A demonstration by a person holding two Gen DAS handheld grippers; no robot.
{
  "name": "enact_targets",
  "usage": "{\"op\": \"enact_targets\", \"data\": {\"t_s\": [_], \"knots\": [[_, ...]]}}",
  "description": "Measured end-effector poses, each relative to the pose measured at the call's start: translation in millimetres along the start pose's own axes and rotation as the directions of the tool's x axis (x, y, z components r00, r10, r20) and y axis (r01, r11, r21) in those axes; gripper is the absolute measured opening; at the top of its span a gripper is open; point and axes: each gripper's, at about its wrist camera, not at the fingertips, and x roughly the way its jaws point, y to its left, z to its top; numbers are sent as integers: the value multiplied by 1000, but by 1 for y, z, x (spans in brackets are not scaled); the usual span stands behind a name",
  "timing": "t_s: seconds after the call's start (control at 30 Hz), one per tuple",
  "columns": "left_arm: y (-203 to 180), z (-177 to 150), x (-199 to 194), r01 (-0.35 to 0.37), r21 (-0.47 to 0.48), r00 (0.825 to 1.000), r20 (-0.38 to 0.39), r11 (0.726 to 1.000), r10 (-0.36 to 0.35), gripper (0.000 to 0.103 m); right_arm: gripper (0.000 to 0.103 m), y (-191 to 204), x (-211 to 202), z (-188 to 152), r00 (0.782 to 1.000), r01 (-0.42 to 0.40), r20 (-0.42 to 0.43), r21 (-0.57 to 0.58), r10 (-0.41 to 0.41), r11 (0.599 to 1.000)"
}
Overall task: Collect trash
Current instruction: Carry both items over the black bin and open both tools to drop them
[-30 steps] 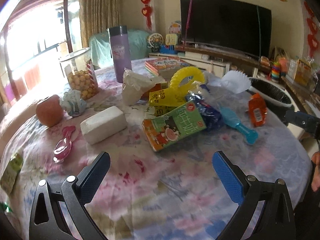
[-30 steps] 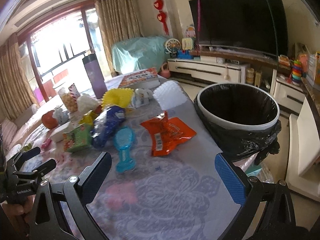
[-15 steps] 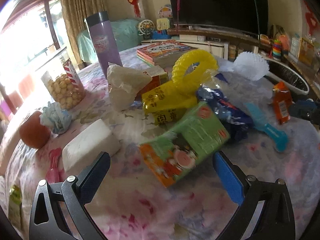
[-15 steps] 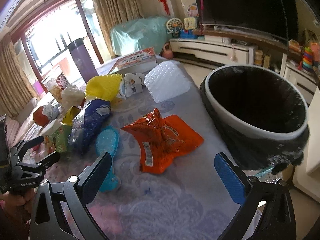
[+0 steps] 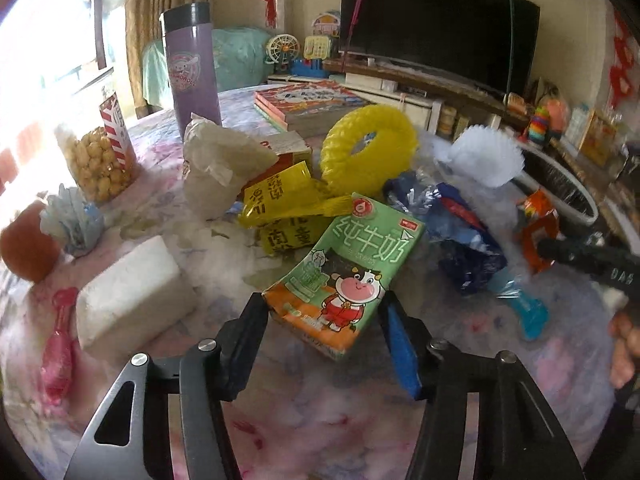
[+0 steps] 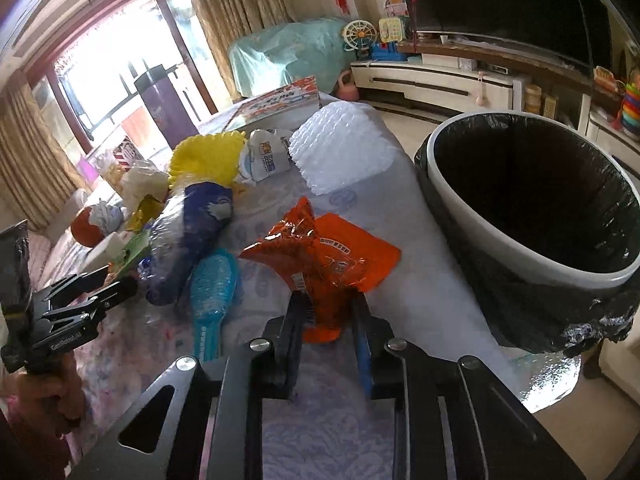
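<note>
Left wrist view: my left tongs point(image 5: 324, 326) have just been closing and now clasp the green-and-orange cartoon-cow milk carton point(image 5: 348, 272) by its near end. My right tongs point(image 6: 328, 320), likewise just closing, pinch the crinkled orange foil wrapper point(image 6: 324, 256) by its near edge, handy for the black-lined white bin point(image 6: 532, 216) beside the desk point(image 6: 320, 420).

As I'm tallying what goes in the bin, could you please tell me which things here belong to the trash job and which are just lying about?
Job:
- flattened green milk carton, in the left claw
- crumpled orange foil wrapper, in the right claw
- black-lined white bin

Lying about:
- purple steel flask
- stacked picture books
- blue plastic hairbrush
</note>
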Motion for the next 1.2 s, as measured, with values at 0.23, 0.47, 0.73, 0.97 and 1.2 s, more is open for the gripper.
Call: {"op": "enact_targets", "data": {"t_s": [0.23, 0.47, 0.73, 0.97, 1.2], "knots": [[-11, -15, -29, 27, -63, 999, 43, 998, -24, 54, 18, 2, -19, -5, 999, -27, 33, 2, 27, 1000], [-36, -24, -61, 84, -71, 993, 87, 994, -78, 54, 17, -3, -36, -10, 998, -38, 54, 10, 37, 999], [-74, -15, -69, 142, -6, 986, 93, 990, -140, 54, 17, -17, -59, -9, 995, -20, 100, 33, 17, 999], [-110, 5, -59, 182, 51, 978, 95, 982, -186, 54, 17, -46, -80, -8, 991, 15, 135, 83, -26, 996], [-143, 30, -32, 204, 107, 974, 80, 973, -213, 54, 17, -76, -92, -3, 987, 46, 150, 119, -64, 992]]}}
